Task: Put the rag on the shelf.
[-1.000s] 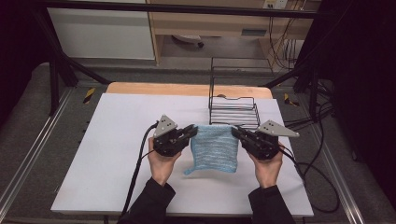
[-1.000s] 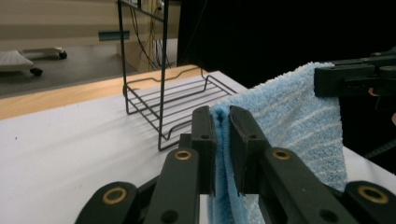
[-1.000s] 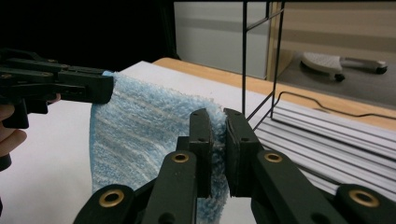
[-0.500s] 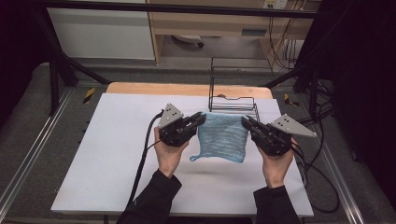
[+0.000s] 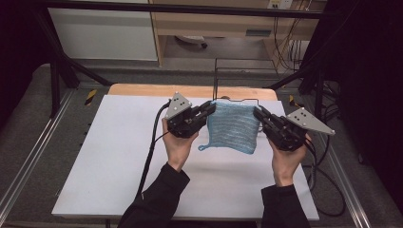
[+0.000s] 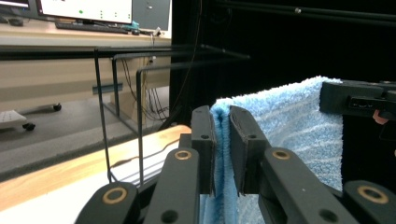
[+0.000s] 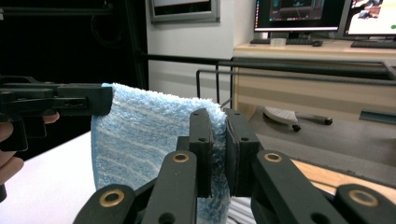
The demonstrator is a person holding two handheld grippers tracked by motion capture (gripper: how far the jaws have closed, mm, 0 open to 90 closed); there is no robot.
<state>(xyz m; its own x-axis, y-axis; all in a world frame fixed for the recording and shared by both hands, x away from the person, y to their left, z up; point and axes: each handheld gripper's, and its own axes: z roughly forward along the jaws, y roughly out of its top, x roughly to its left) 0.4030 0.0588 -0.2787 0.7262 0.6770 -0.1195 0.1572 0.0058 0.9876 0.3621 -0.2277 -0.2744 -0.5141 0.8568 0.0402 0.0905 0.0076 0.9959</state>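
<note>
A light blue towel (image 5: 234, 126) hangs above the middle of the white desk (image 5: 104, 156), stretched between the two grippers and clear of the surface, just near of a black wire rack (image 5: 237, 80) that stands at the desk's far edge. The left gripper (image 5: 209, 110) pinches the towel's upper left corner and the right gripper (image 5: 258, 112) pinches the upper right; in each gripper view the jaws are pressed together on the doubled terry edge, the cloth squeezed thin between the pads. It looks folded over at the top, with a small loop (image 5: 203, 147) dangling at the lower left corner. The towel is soft, limp and light, so I judge it will sag wherever it is not held and will drape over whatever it meets; its nap gives the pads good bite, so slipping seems unlikely. The top corners are the sensible hold, kept level and apart so the cloth stays flat. If it is meant for the rack, the free lower edge could catch on the wires.
</note>
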